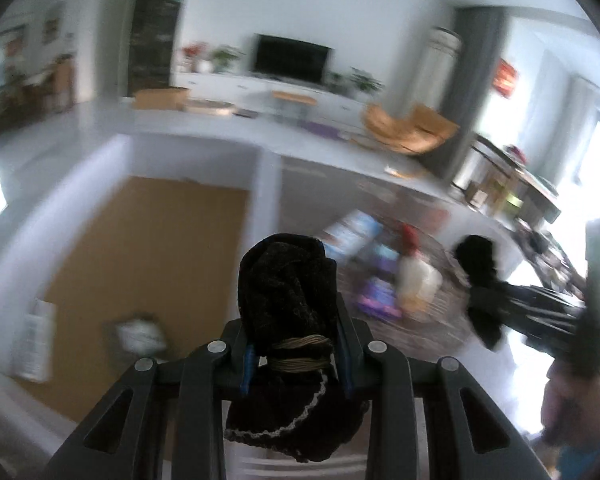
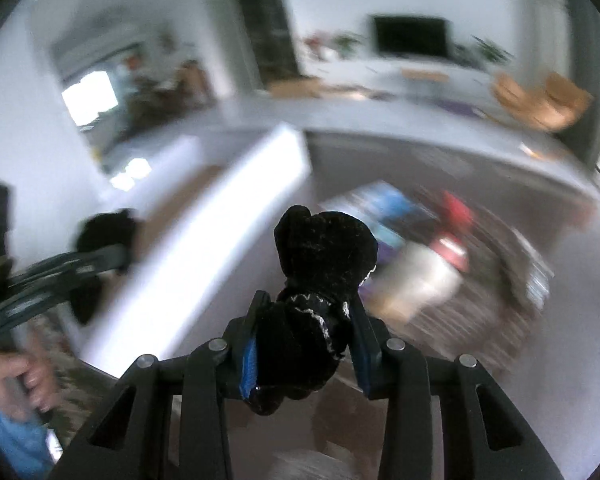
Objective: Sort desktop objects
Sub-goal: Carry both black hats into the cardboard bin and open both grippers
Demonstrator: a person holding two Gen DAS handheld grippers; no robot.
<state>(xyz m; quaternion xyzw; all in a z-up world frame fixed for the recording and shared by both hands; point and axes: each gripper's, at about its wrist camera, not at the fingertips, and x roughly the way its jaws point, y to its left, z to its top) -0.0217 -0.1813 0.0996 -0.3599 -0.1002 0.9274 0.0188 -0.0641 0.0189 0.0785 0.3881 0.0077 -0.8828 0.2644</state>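
Looking along our left tool [image 1: 296,320], we see its two fingers closed on a bundle of black cloth [image 1: 288,284] with a pale lace edge, bound round the middle by a band of tan cord [image 1: 300,354]. The bundle stands up between the fingers and hangs below them. Beyond it, to the right, blurred items lie on a dark patterned mat [image 1: 432,320]: a white bottle with a red cap [image 1: 414,272] and some blue and purple packets [image 1: 364,240]. To the left a brown cardboard surface [image 1: 148,248] sits inside white walls. At the far right our right tool [image 1: 476,264] shows, holding another piece of black cloth.

From the right wrist, our right tool [image 2: 312,316] is clamped on a second black cloth bundle [image 2: 324,252], also with pale lace trim, rising above the fingers. Far right of it the same red-capped bottle [image 2: 440,264] and blue packets [image 2: 388,204] appear on the mat, heavily smeared by motion. A white bar [image 2: 220,232] runs diagonally to the left. At the left edge our left tool [image 2: 100,240] holds its dark cloth, and a hand [image 2: 24,384] grips its handle near the bottom left corner. A dark television [image 2: 410,36] stands far off.
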